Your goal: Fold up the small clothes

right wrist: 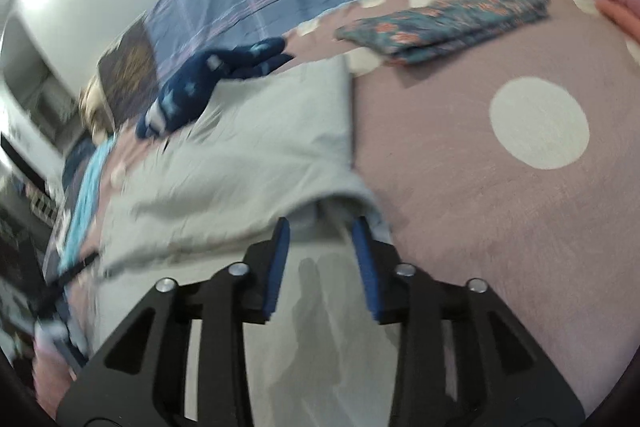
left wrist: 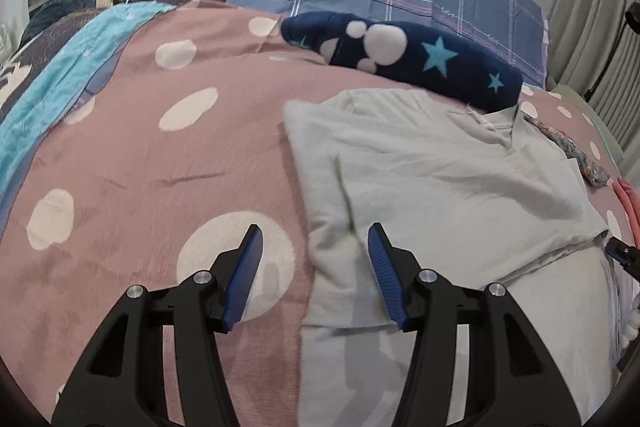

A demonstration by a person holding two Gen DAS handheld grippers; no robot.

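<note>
Currently, the pale grey cotton garment [left wrist: 440, 187] is lain ahead of both empty, parted jaws, nearer the right gripper [right wrist: 322, 231].

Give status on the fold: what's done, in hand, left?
Done: floral garment lies folded flat on the dotted bedspread. In hand: pale grey garment has its top part folded over; left tongs and right tongs both stand open, gripping nothing. Left: probably more folds on the grey piece, then the unfolded navy star-print item.
</note>
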